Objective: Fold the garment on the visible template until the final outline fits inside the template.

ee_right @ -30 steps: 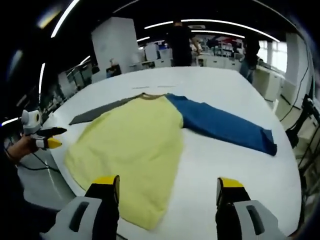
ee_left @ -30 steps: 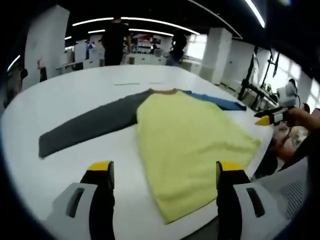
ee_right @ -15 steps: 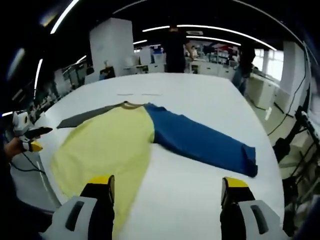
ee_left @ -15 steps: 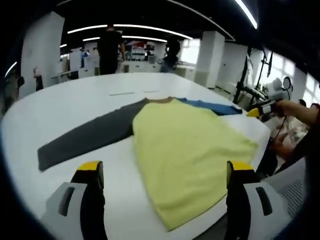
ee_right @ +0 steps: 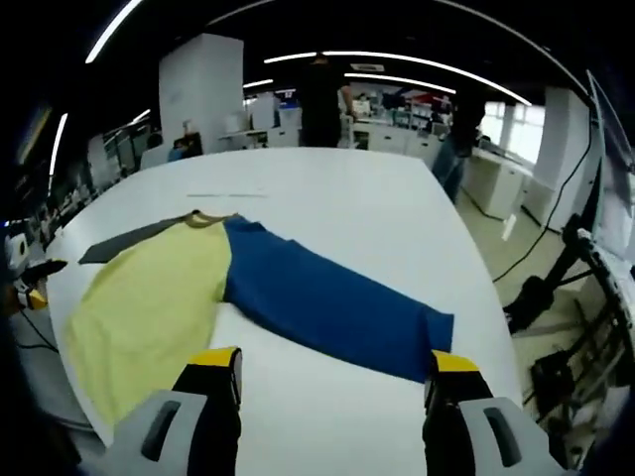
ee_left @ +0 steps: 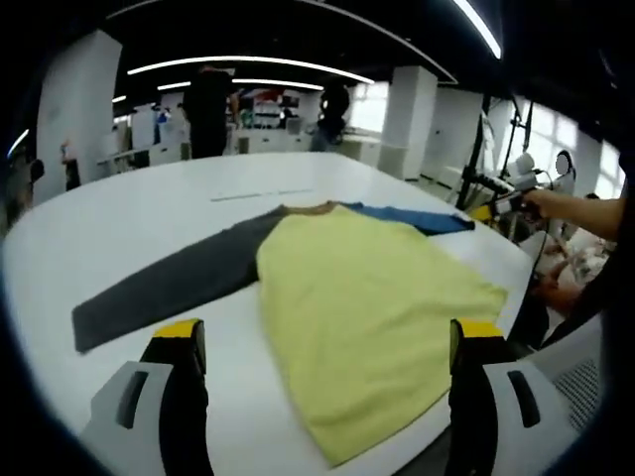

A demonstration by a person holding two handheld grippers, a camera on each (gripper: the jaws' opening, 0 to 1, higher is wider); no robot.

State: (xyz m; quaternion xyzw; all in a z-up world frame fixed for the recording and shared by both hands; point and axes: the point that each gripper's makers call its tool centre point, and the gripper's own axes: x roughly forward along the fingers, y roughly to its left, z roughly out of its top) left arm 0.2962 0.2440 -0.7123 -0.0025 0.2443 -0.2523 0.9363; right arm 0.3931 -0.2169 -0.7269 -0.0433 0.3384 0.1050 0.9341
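A long-sleeved top lies flat on the white table (ee_left: pixel 119 208). It has a yellow body (ee_left: pixel 357 297), a grey sleeve (ee_left: pixel 169 283) and a blue sleeve (ee_right: pixel 327 307). My left gripper (ee_left: pixel 327 329) is open and hovers above the near table edge, in front of the yellow hem and touching nothing. My right gripper (ee_right: pixel 334 359) is also open, its jaws framing the blue sleeve from above the table edge. In the right gripper view the yellow body (ee_right: pixel 149 307) lies at left. A hand holds the right gripper (ee_left: pixel 491 193) beyond the top's right side.
Thin marks (ee_left: pixel 263 193) run across the table just past the collar. People (ee_left: pixel 208 109) stand behind the table's far edge, near desks and a white pillar (ee_left: pixel 412 119). A mesh chair (ee_left: pixel 585 397) sits off the near right corner. Cables and stands (ee_right: pixel 575 288) are right of the table.
The right gripper's view has swung right, so the blue sleeve now sits between its jaws instead of the yellow body. The left jaws opened a little wider. The top has not moved.
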